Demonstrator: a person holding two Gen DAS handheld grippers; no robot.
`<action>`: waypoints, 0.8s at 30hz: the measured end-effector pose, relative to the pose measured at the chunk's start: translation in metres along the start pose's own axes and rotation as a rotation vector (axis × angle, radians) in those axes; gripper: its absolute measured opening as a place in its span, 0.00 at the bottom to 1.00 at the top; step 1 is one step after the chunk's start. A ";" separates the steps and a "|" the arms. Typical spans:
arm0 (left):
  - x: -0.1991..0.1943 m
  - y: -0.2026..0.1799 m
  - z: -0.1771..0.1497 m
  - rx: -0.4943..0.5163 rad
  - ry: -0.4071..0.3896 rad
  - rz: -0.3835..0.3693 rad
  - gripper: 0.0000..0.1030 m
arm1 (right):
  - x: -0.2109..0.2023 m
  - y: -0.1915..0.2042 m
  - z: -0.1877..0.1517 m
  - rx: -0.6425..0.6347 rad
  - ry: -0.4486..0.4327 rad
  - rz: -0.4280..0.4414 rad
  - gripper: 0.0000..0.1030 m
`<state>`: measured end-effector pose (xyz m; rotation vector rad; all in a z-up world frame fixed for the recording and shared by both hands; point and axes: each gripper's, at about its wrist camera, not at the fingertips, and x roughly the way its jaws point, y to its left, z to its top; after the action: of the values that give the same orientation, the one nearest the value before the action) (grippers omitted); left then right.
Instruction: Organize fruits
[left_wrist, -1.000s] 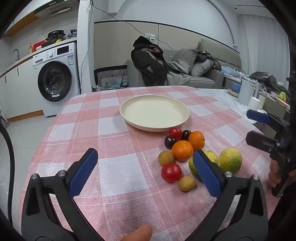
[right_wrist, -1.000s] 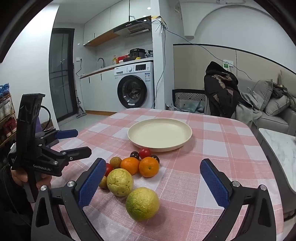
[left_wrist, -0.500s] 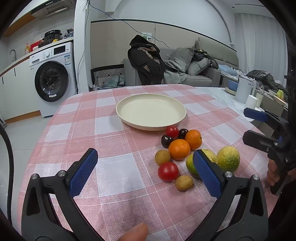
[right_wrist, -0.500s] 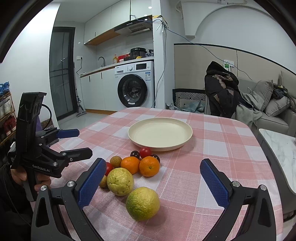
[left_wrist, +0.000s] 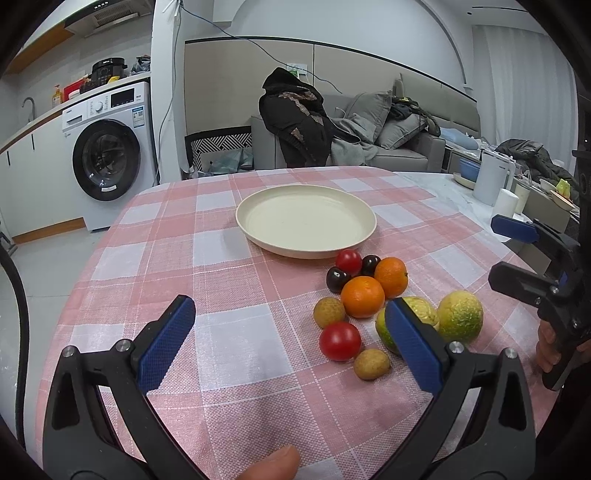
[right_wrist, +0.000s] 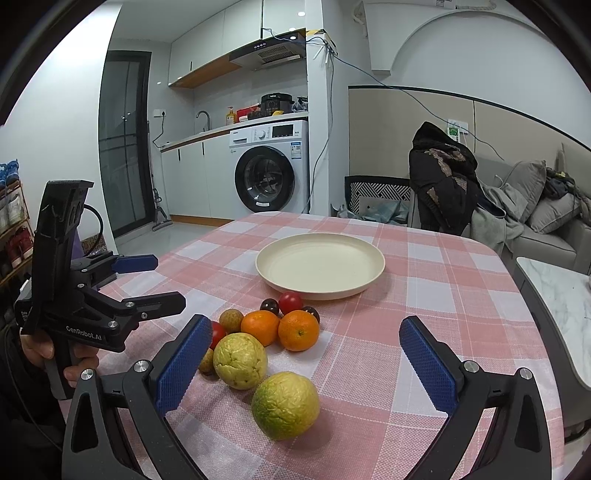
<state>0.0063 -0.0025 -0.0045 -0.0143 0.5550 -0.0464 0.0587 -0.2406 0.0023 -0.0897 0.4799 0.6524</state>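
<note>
A cream plate (left_wrist: 306, 225) (right_wrist: 320, 263) sits empty mid-table on the pink checked cloth. In front of it lies a cluster of fruit: two oranges (left_wrist: 362, 296) (right_wrist: 298, 329), two yellow-green citrus (left_wrist: 460, 316) (right_wrist: 285, 404), red tomatoes (left_wrist: 340, 340), dark cherries (left_wrist: 337, 279) and small brown fruits (left_wrist: 371, 364). My left gripper (left_wrist: 291, 345) is open and empty above the cloth, left of the cluster. My right gripper (right_wrist: 303, 367) is open and empty, with the nearest citrus between its fingers' line of sight. Each gripper shows in the other's view (left_wrist: 532, 258) (right_wrist: 144, 280).
The table (left_wrist: 155, 236) has rounded edges. A marble counter (right_wrist: 561, 291) with a white kettle (left_wrist: 493, 181) and cups stands to the right. A washing machine (left_wrist: 110, 155), a sofa and a chair draped with a dark coat (left_wrist: 299, 118) stand behind.
The left gripper has swung slightly to the right, so the plate and fruit sit more central in its view. The right gripper has barely moved.
</note>
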 end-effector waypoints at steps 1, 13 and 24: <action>0.000 0.000 0.000 0.000 0.000 0.000 1.00 | 0.000 0.000 0.000 -0.001 0.000 -0.001 1.00; 0.000 0.001 0.000 0.000 0.000 0.000 1.00 | 0.000 0.001 0.000 -0.003 0.003 -0.003 1.00; 0.001 0.002 -0.001 -0.002 0.003 0.004 1.00 | 0.000 0.000 -0.001 -0.002 0.006 -0.007 1.00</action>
<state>0.0065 -0.0006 -0.0054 -0.0156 0.5578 -0.0422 0.0583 -0.2403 0.0012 -0.0952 0.4846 0.6462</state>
